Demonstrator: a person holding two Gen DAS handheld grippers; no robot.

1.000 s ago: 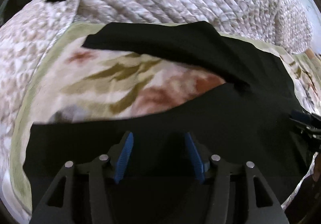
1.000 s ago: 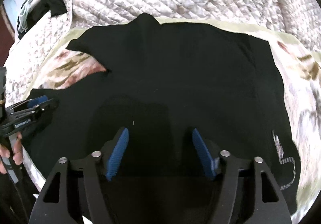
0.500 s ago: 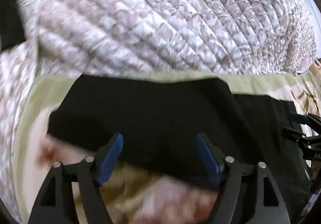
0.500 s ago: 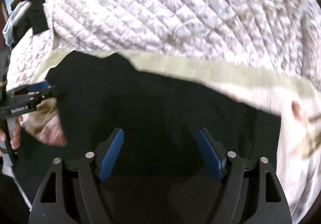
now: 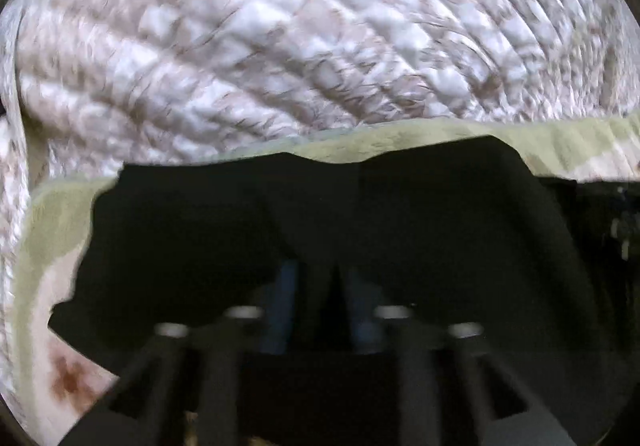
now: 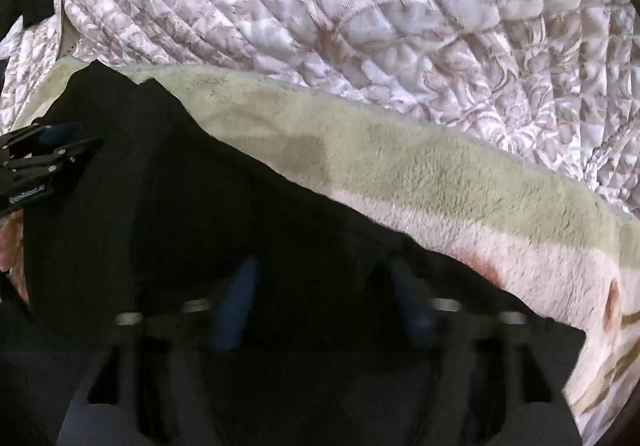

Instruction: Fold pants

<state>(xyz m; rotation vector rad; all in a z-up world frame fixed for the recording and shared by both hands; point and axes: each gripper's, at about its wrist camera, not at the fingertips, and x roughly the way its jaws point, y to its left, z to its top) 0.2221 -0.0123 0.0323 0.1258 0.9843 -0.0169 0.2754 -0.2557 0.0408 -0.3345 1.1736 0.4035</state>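
My left gripper [image 5: 320, 278] is clenched: its blue pads [image 5: 286, 298] stand almost together, with a peak of black cloth rising between them, so it is grasping the pants [image 5: 192, 238]. In the left wrist view the pants fill the lower half, their far edge running from 9 o'clock to 3 o'clock along the green border of the fleece blanket [image 5: 568, 142]. The frame is blurred, so the exact pinch line cannot be read.

My right gripper [image 6: 324, 298] has just been closing. Its pads [image 6: 240, 294] are still apart, with the black cloth lying under and between them; I cannot tell whether they press on it. In the right wrist view the pants [image 6: 200, 206] cover the field from 6 o'clock up to 10 o'clock, and the blanket [image 6: 440, 182] lies bare from 1 o'clock to 4 o'clock. My left gripper [image 6: 60, 154] shows at 9 o'clock, on the pants' edge.

The quilted bedspread [image 6: 360, 6] fills 12 o'clock in both views.
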